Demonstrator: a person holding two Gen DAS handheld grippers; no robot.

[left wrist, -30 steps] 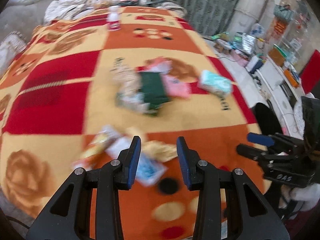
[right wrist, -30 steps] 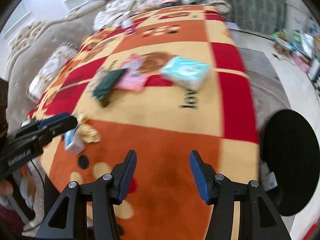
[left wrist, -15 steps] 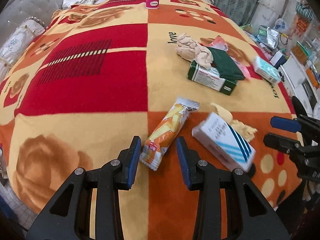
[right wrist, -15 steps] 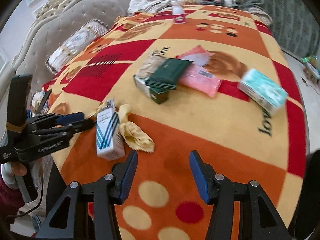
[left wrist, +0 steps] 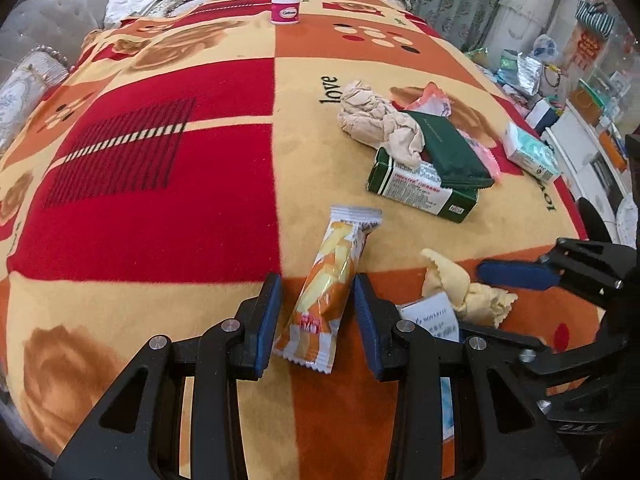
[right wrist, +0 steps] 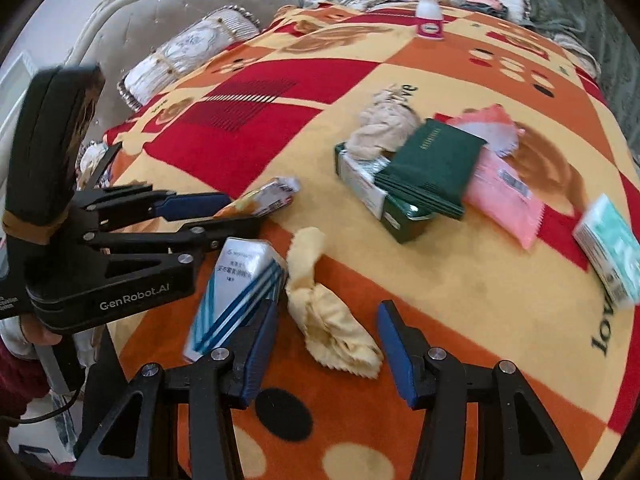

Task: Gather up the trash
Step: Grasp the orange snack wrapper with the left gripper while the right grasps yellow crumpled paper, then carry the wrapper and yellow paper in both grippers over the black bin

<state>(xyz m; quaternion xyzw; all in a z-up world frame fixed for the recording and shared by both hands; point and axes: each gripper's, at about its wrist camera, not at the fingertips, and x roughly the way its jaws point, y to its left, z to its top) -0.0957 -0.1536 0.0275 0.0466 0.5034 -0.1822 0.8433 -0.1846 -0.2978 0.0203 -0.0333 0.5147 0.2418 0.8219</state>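
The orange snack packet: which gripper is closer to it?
Left. The left gripper has the orange snack packet between its open fingers. The right gripper is off to the side, around the yellow crumpled tissue.

The blanket is checked in red, orange and cream with brown roses and dots, under an orange-and-yellow snack wrapper, a dark green box, a pink packet and a white bottle with a pink label.
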